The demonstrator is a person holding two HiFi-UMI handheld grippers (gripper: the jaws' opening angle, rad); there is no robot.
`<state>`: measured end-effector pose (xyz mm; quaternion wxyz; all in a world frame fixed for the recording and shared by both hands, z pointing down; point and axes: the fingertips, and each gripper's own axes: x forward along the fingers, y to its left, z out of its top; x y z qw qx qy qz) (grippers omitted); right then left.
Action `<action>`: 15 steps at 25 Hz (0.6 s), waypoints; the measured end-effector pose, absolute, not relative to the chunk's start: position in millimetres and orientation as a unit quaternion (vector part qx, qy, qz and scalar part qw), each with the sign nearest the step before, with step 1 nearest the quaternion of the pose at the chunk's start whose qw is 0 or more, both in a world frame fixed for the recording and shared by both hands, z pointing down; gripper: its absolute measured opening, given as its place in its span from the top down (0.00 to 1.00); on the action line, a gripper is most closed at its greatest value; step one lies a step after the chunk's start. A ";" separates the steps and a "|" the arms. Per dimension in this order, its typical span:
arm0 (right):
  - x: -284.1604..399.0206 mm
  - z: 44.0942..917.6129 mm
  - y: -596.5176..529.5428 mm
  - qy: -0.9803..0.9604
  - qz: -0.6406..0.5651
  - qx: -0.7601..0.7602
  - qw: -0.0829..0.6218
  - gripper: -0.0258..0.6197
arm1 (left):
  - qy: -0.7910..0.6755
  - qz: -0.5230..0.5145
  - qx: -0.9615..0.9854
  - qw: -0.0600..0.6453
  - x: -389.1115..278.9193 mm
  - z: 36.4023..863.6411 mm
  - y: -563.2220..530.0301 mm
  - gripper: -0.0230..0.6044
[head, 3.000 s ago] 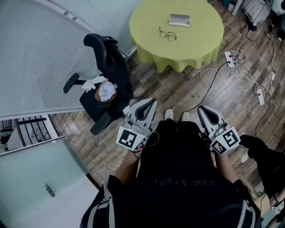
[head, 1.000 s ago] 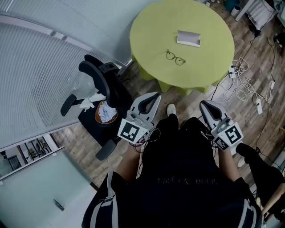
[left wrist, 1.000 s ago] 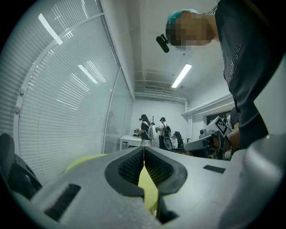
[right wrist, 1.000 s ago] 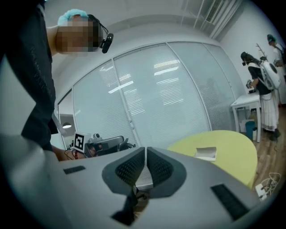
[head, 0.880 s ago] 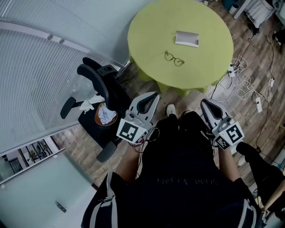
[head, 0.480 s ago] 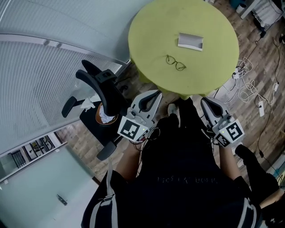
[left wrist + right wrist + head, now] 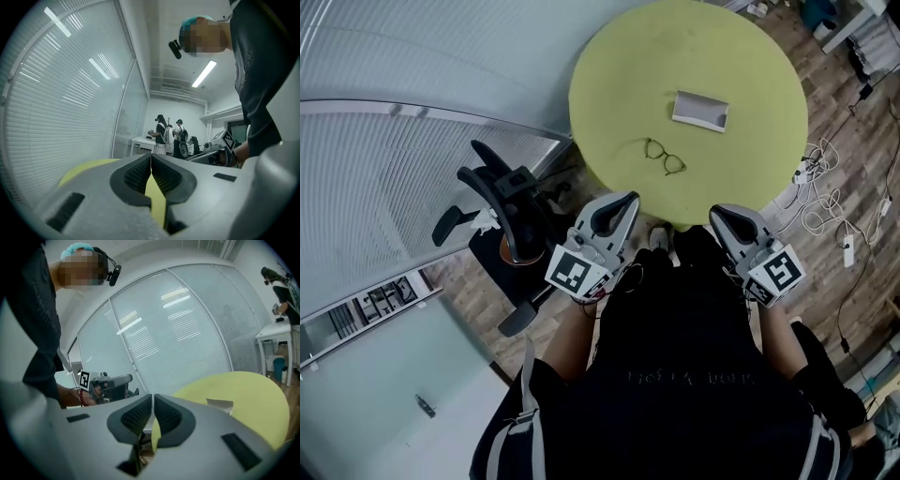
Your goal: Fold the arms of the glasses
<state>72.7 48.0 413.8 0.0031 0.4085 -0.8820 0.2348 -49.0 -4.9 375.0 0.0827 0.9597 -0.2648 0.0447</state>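
**Claws shut and empty, glasses not yet reached**

Both claws are pressed together with nothing between them. The left gripper [image 7: 151,156] shows its ribbed pads meeting along one seam. The right gripper [image 7: 153,400] has only a sliver of gap at its tips and pinches nothing. In the head view both are held level at the person's waist, at the near edge of the round yellow-green table [image 7: 609,56].

The glasses [image 7: 664,157] lie on the tabletop, well apart from either claw. A small pale case [image 7: 700,110] lies near them on the far side. They are a thin wire frame, too small here to tell how the arms stand. Nothing has touched them, so I judge the folding has not begun.

Several things could go wrong from here:

- **Shut jaws:** If the jaws reach the frame without being spread, they would only nudge it across the table, possibly into the case.
- **Slipping frame:** The wire is thin and light. A pinch on one arm with the front left unsteadied would probably drag or spin the whole pair instead of turning the hinge.
- **Bad grip point:** Closing on a lens could smear or stress it. Folding the wrong way, or both arms together, could jam the arms across each other.
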 end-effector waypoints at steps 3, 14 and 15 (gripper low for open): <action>78.6 418.3 36.9 -0.887 0.237 0.396 0.008 0.91 | -0.276 0.050 0.956 0.082 -42.6 375.8 -15.1 0.93; 62.5 475.3 9.6 -0.913 0.236 0.316 0.102 0.91 | -0.310 0.050 0.944 0.101 -43.7 391.7 -30.5 0.93; 58.5 480.5 7.8 -0.916 0.231 0.309 0.115 0.91 | -0.308 0.052 0.944 0.101 -43.8 394.6 -31.1 0.93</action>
